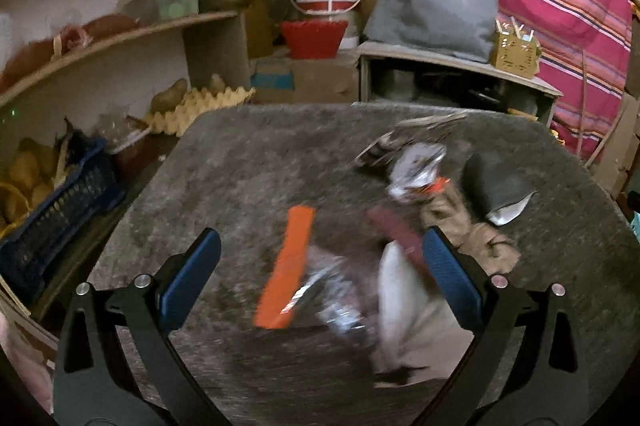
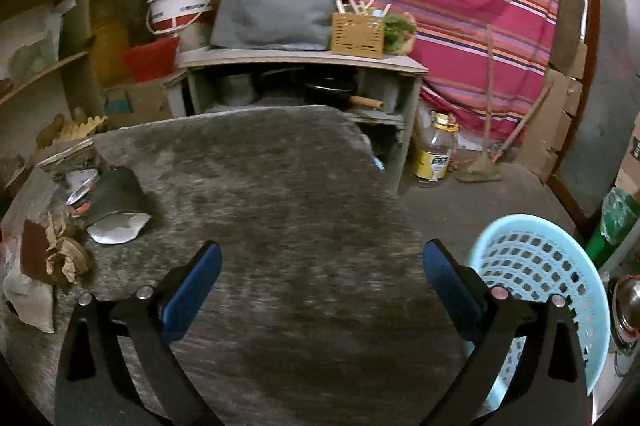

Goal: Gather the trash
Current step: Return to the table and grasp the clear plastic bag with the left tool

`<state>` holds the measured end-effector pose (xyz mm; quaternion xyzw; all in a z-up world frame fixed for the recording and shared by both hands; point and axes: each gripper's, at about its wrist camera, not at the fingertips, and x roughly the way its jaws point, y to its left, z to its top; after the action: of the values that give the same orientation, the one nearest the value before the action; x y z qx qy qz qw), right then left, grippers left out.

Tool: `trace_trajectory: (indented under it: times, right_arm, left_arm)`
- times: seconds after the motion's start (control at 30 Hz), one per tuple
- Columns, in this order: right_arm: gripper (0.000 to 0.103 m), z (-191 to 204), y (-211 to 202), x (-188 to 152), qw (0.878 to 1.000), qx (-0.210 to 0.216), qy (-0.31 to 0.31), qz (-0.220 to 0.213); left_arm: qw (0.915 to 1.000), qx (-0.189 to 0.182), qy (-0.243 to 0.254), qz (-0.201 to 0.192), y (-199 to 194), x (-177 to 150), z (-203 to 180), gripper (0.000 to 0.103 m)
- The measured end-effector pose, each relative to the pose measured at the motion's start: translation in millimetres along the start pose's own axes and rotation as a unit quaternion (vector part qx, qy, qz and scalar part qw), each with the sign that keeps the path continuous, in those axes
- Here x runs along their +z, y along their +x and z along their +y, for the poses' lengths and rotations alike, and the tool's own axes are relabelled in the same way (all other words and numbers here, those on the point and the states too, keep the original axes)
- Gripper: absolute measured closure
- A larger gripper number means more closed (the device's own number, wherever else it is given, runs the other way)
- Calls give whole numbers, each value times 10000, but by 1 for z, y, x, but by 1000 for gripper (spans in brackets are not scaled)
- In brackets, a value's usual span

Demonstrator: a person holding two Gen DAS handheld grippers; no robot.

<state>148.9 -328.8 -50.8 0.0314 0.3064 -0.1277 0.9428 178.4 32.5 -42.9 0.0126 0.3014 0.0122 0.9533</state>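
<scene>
Both our grippers, left (image 1: 320, 258) and right (image 2: 322, 262), hung spread, empty | wrappers, orange wrapper (image 1: 286, 268) littered tabletop (image 1: 240, 162) | blue basket (image 2: 536, 266) right looked empty | collecting barely begun

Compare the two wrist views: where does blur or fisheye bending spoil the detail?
Left wrist view: motion blur smears the orange wrapper and the foil scraps beside it; the shelf bows into a curve. Right wrist view: sharper; the table streaks slightly, the blue basket stays crisp, dark corners vignette.
</scene>
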Motion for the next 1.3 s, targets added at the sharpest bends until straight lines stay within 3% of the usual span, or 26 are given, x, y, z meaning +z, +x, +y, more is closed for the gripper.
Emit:
trace_trajectory:
  times: [0.13, 0.3, 0.37, 0.47, 0.63, 0.8, 0.97, 1.3]
  right_arm:
    - [5, 24, 3, 1, 9998, 33, -176, 2]
    - [5, 48, 5, -1, 9993, 103, -366, 60]
    - [5, 54, 5, -2, 9991, 172, -369, 90]
    - [5, 63, 5, -4, 9989, 247, -385, 122]
    - [5, 81, 2, -8, 9979, 371, -516, 145]
    - [5, 102, -4, -10, 9961, 542, -686, 85]
    - [5, 124, -10, -14, 9941, 794, -734, 57]
    - [5, 180, -6, -26, 9881, 1079, -1072, 216]
  left_arm:
    - [10000, 41, -16, 72, 6, -5, 18, 6]
    - [9993, -211, -137, 293, 16, -13, 33, 9]
    - [9980, -439, -178, 413, 21, -15, 33, 16]
    - [9933, -870, -240, 720, 33, -17, 27, 45]
    - [9928, -952, -126, 721, 31, -18, 17, 65]
    - [9983, -446, 124, 361, 12, -9, 21, 76]
    - [9992, 363, 180, -66, -6, 5, 46, 77]
    - [9940, 1066, 44, -221, -4, 7, 85, 77]
